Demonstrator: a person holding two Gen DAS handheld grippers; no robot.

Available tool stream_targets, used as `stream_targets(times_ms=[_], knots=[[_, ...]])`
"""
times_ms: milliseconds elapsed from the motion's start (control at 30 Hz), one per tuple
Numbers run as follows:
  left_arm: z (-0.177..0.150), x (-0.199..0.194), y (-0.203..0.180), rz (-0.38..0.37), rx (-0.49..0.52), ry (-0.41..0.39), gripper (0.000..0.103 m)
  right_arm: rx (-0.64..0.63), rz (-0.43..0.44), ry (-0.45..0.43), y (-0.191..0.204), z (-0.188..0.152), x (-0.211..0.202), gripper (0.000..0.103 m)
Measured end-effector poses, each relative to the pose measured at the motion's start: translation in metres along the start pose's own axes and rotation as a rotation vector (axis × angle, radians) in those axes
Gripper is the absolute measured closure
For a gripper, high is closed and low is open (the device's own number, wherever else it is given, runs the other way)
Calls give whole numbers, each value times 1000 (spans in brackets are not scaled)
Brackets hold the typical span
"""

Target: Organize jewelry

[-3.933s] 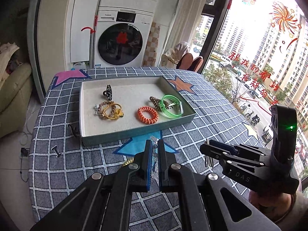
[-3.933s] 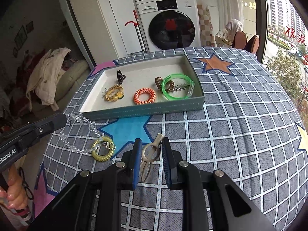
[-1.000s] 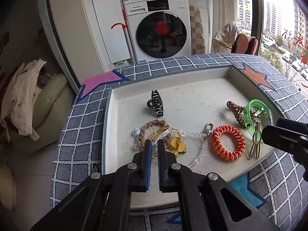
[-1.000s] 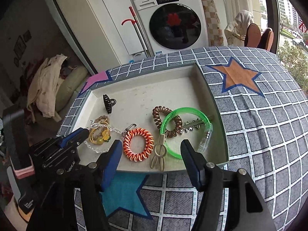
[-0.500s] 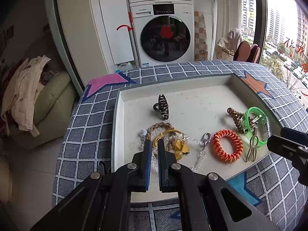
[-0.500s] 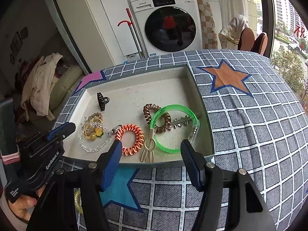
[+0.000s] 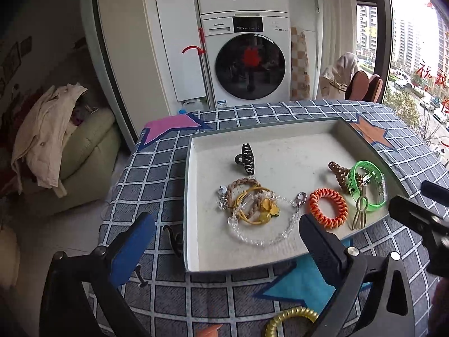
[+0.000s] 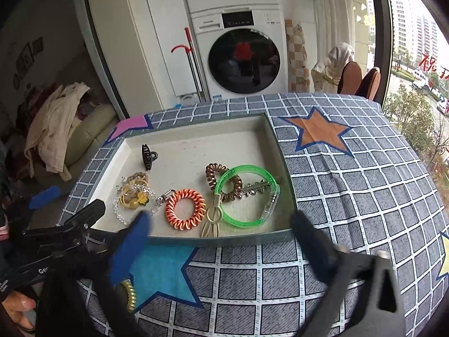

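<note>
Both grippers hang wide open and empty over the table's near edge, left gripper (image 7: pixel 224 241) and right gripper (image 8: pixel 221 238), while most pieces already lie in the tray (image 7: pixel 193 264): clear bead chain (image 7: pixel 263 240), orange coil tie (image 7: pixel 329 207), green bangle (image 7: pixel 367 185), black claw clip (image 7: pixel 246 158). One yellow coil tie (image 7: pixel 289 320) lies outside on the checked tablecloth (image 8: pixel 350 196), just before the tray; likely next. Come down straddling one side of its loop, close fully, lift clear over the tray's wall before releasing.
</note>
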State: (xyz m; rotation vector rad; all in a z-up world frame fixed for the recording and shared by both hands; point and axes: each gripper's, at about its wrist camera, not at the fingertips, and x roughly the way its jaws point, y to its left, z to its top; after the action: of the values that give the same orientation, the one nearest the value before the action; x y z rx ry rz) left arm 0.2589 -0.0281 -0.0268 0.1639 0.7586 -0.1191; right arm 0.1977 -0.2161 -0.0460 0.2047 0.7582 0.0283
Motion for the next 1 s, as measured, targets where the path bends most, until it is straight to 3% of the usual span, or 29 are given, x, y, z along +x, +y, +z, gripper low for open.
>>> stream_targets(times_ms=[167, 533, 1000], knots=[[-11, 1, -1, 12, -12, -10, 0, -4, -14, -47, 2, -9, -11, 0], [-36, -39, -1, 17, -39, -6, 0, -41, 12, 17, 7, -26, -27, 0], [-67, -86, -2, 15, -102, -38, 0, -71, -76, -42, 6, -55, -62, 0]])
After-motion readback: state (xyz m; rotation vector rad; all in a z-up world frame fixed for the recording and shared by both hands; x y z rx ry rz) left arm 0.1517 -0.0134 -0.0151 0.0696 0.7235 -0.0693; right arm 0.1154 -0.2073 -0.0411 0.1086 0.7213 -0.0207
